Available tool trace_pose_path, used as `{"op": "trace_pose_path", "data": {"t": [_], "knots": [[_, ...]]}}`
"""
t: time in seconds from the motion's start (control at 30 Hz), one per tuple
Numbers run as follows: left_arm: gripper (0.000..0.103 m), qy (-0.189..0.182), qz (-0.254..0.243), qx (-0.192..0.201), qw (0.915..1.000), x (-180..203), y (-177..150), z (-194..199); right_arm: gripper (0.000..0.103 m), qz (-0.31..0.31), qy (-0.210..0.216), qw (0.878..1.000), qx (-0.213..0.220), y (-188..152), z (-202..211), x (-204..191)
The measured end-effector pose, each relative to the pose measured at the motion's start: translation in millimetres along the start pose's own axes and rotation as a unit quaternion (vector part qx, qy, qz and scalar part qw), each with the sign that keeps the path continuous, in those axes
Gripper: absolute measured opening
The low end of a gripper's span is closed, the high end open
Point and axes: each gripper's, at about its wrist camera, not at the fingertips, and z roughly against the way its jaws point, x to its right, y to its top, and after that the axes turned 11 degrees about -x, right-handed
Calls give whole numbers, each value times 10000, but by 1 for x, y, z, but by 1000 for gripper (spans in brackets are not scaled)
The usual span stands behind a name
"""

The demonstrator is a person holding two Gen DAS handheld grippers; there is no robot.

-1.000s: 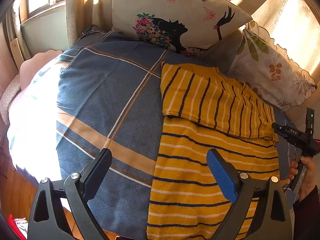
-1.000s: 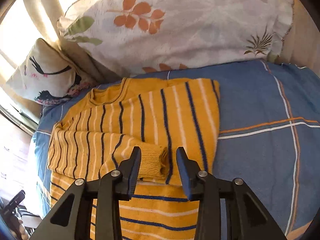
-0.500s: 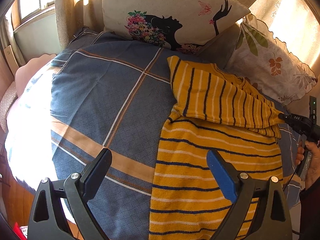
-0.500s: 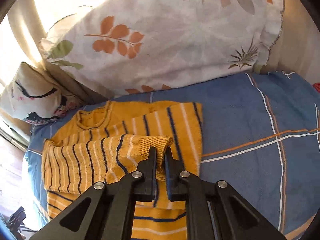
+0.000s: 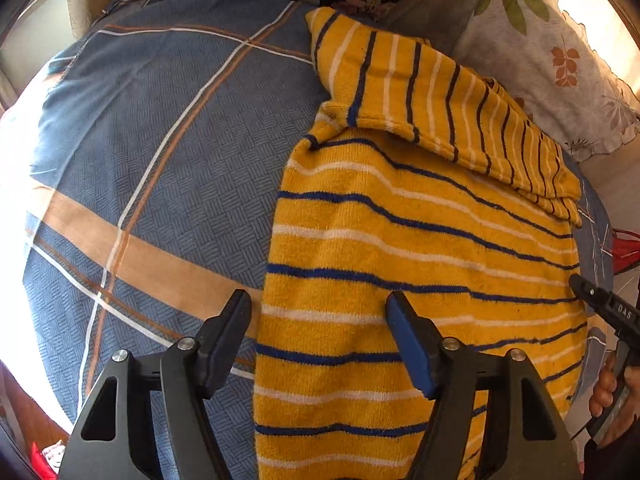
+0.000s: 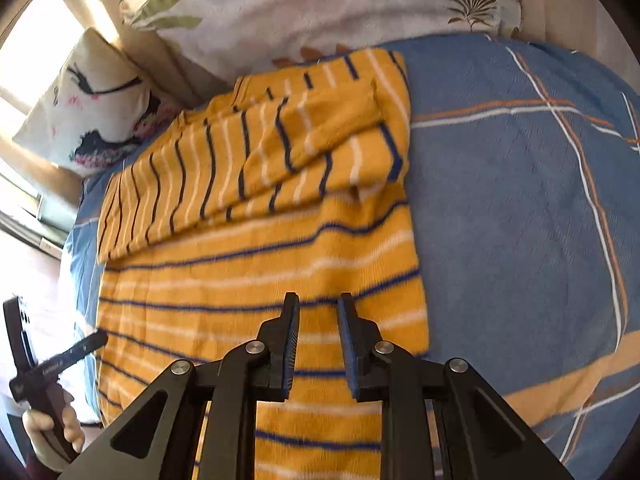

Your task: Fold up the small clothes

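A yellow sweater [image 5: 400,248] with blue and white stripes lies flat on the bed; it also shows in the right wrist view [image 6: 260,264]. Both sleeves are folded across its upper body [image 5: 440,108] [image 6: 280,148]. My left gripper [image 5: 320,312] is open and empty, low over the sweater's left hem edge. My right gripper [image 6: 318,316] is open with a narrow gap and empty, above the sweater's lower right part. The right gripper's body shows at the right edge of the left wrist view.
The bed has a blue plaid cover [image 5: 160,160] [image 6: 520,200]. A leaf-print pillow [image 6: 340,4] and a butterfly-print pillow [image 6: 92,108] lean at the head. A window is beyond the pillows. Something red [image 5: 624,248] lies off the bed's right side.
My right gripper let go of the sleeve cuff, which now lies across the sweater, and drew back toward the hem. My left gripper moved down and closer to the sweater.
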Motion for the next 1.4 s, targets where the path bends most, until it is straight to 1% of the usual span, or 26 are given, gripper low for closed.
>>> {"op": "trace_pose_path", "data": {"t": [0.07,0.13,0.17,0.23,0.3,0.33,0.43,0.47,0.53,0.6,0.67,0.77,0.83,0.9,0.97,1.03,1.07,1.17,1.2,1.23,1.27,1.3,1.33,1.37,1.4], "knots": [[69,50,-62,7,10000,0,-12,1,22,-19,99,9998,-143,-22,-2,4],[69,-2,-30,30,10000,-5,-24,4,24,-51,148,9998,-146,-41,2,10],[69,-45,6,29,10000,-8,-30,5,25,-111,289,9993,-227,-51,4,15],[69,-179,157,34,9997,-17,-43,10,25,-312,724,9962,-375,-70,7,28],[69,-367,348,48,9987,-28,-58,15,25,-421,1023,9930,-409,-86,11,36],[69,-474,446,60,9979,-33,-66,17,25,-448,1108,9919,-426,-94,15,39],[69,-829,604,154,9946,-43,-88,25,37,-359,1288,9895,-550,-118,23,42],[69,-903,593,188,9940,-45,-95,27,44,-291,1345,9885,-621,-125,24,41],[70,-1047,520,217,9929,-43,-107,27,45,-73,1526,9847,-836,-140,21,38],[71,-1063,449,246,9930,-39,-115,26,46,76,1679,9810,-969,-148,16,33],[76,-1137,423,281,9922,-34,-121,25,45,184,1861,9769,-1031,-149,12,25],[78,-1262,508,302,9902,-31,-126,23,46,287,2252,9656,-1268,-147,0,16],[79,-1382,577,258,9884,-30,-130,19,47,372,2386,9605,-1384,-148,-6,13],[79,-1570,694,133,9851,-33,-137,14,52,397,2518,9567,-1404,-148,-7,12],[79,-1866,884,-75,9784,-36,-145,4,52,415,2585,9543,-1440,-148,-9,12],[79,-2052,1043,-229,9729,-36,-151,-7,52,448,2630,9518,-1511,-149,-10,11],[79,-2077,1074,-262,9719,-36,-153,-10,52,468,2646,9506,-1556,-149,-11,10],[79,-2032,1029,-203,9735,-31,-152,-9,52,530,2672,9466,-1722,-152,-16,8],[75,-2017,998,-174,9742,-29,-152,-8,52,562,2656,9456,-1792,-153,-18,5],[62,-1995,987,-183,9747,-28,-151,-7,52,582,2641,9452,-1831,-154,-20,4],[53,-1959,1004,-235,9752,-28,-150,-7,52,605,2615,9453,-1855,-154,-21,3],[33,-1868,1046,-308,9763,-28,-149,-7,52,644,2566,9458,-1884,-155,-23,-1],[20,-1785,1093,-399,9770,-29,-149,-8,52,693,2490,9473,-1894,-155,-24,-4],[17,-1828,1145,-432,9755,-32,-150,-6,52,755,2398,9495,-1877,-156,-24,-8],[12,-1864,1189,-421,9743,-33,-151,-3,49,822,2305,9514,-1868,-156,-24,-12]]}}
